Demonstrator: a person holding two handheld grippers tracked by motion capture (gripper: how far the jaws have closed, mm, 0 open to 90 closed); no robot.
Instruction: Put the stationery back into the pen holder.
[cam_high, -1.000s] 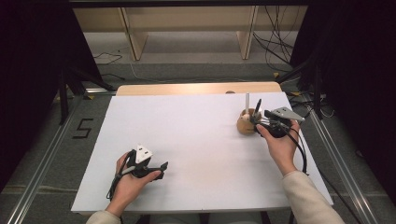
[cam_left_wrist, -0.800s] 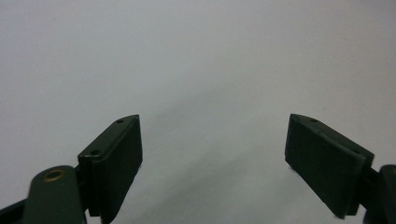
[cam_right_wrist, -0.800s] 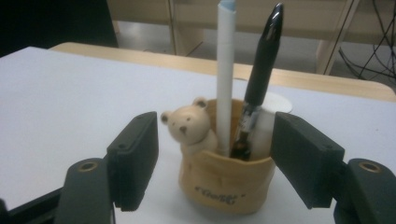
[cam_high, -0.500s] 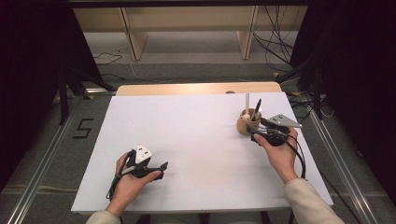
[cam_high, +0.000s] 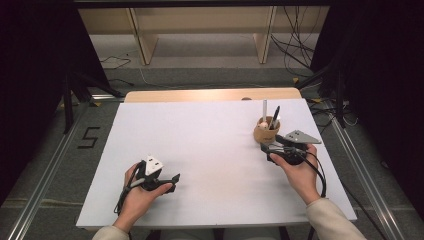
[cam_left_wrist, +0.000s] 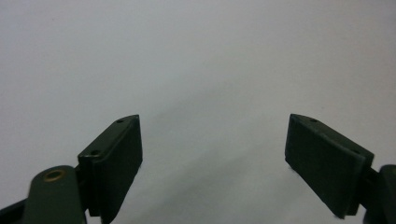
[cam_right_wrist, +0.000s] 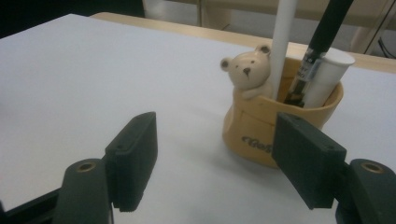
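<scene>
Pens stand upright in a tan bear-faced cup (cam_high: 265, 131) toward the desk's (cam_high: 210, 150) far right. Jaws apart and empty, the right hand-held gripper (cam_high: 265, 148) sits just beside the cup, probably lined up for grasping. Near the front-left edge, the left hand-held gripper (cam_high: 172, 181) rests parted over bare desk, seemingly waiting.

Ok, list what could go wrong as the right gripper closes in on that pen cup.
1. The right gripper has open fingers low beside the pen cup; a nudge could tip it.
2. The white pen and black pen stand tall and leaning, so they could be knocked out.
</scene>
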